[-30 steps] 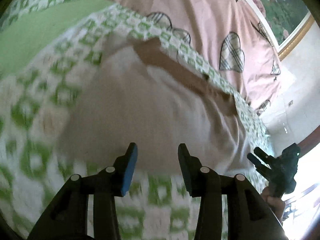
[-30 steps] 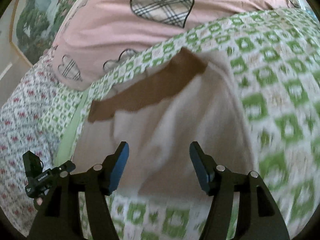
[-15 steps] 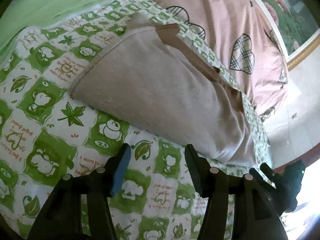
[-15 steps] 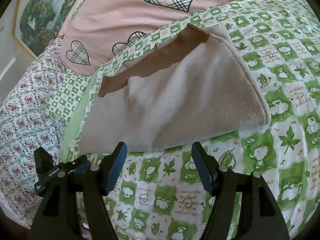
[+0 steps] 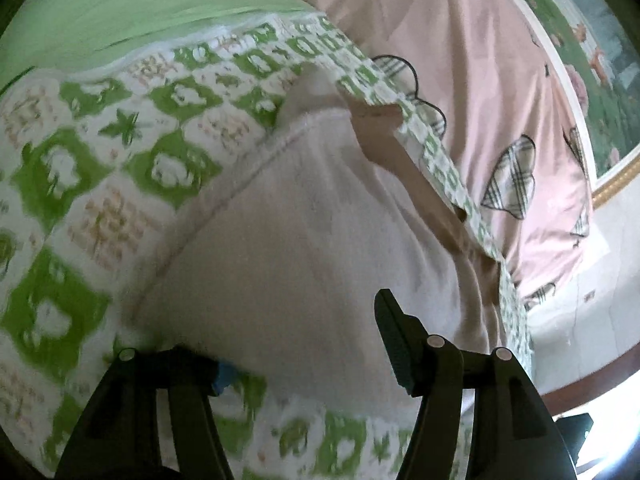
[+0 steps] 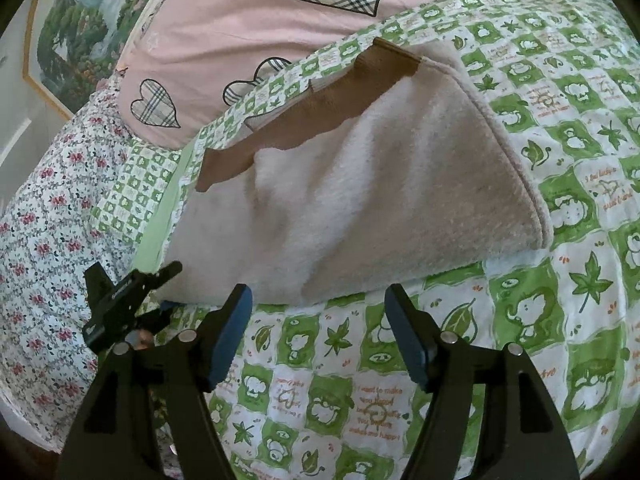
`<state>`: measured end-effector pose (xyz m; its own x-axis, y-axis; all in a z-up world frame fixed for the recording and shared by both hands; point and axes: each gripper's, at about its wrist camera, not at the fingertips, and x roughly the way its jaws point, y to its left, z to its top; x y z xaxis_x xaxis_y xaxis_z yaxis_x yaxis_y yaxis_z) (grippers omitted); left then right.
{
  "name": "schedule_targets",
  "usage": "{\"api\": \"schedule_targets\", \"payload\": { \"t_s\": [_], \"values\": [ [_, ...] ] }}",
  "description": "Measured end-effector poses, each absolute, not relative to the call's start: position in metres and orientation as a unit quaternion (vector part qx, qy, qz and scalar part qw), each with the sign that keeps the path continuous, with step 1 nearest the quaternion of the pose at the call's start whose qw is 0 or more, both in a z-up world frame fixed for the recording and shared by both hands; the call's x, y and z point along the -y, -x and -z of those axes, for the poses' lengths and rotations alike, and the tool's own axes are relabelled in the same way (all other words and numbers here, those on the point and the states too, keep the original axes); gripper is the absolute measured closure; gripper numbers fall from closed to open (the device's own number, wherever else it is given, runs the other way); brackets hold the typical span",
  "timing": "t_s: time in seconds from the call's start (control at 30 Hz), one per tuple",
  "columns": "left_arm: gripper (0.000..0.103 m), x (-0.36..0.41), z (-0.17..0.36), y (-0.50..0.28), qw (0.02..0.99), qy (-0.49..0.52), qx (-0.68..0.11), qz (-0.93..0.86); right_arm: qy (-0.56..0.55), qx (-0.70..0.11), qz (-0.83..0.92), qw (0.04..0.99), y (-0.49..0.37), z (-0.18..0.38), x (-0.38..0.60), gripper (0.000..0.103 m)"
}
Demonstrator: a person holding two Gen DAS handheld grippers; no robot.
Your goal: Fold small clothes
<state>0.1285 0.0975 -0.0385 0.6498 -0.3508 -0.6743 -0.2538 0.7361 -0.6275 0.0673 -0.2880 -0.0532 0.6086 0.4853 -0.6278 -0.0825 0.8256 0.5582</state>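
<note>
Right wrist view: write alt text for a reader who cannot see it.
A folded beige fleece garment with a brown band lies on a green-and-white patterned sheet. The right tool hovers open just short of its near edge, and the left tool is at its left corner.

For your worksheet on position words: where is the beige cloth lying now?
In the right wrist view, the beige cloth lies on the green patterned sheet, below the pink heart quilt.

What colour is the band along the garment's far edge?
Brown, on the beige garment; the band shows best in the right wrist view.
</note>
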Motion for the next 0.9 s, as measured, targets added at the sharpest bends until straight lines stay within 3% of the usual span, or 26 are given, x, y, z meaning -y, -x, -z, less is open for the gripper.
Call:
{"api": "schedule_targets", "payload": {
  "t_s": [0.07, 0.17, 0.3, 0.6, 0.9],
  "values": [
    [0.047, -0.096, 0.036, -0.138, 0.839, 0.352, -0.414, 0.021, -0.248, -0.411, -0.163, 0.862, -0.069, 0.054, 0.289, 0.033],
    [0.087, -0.094, 0.032, -0.146, 0.844, 0.347, -0.409, 0.031, -0.25, -0.41, -0.163, 0.862, -0.072, 0.055, 0.29, 0.033],
    [0.096, -0.077, 0.006, -0.145, 0.869, 0.304, -0.387, 0.054, -0.25, -0.407, -0.168, 0.862, -0.073, 0.055, 0.292, 0.033],
    [0.096, 0.019, -0.055, -0.154, 0.893, 0.2, -0.354, 0.194, -0.267, -0.389, -0.171, 0.865, -0.091, 0.037, 0.319, 0.033],
    [0.097, 0.092, -0.015, -0.171, 0.868, 0.133, -0.413, 0.242, -0.324, -0.418, -0.256, 0.809, -0.174, 0.028, 0.324, 0.029]
  ]
}}
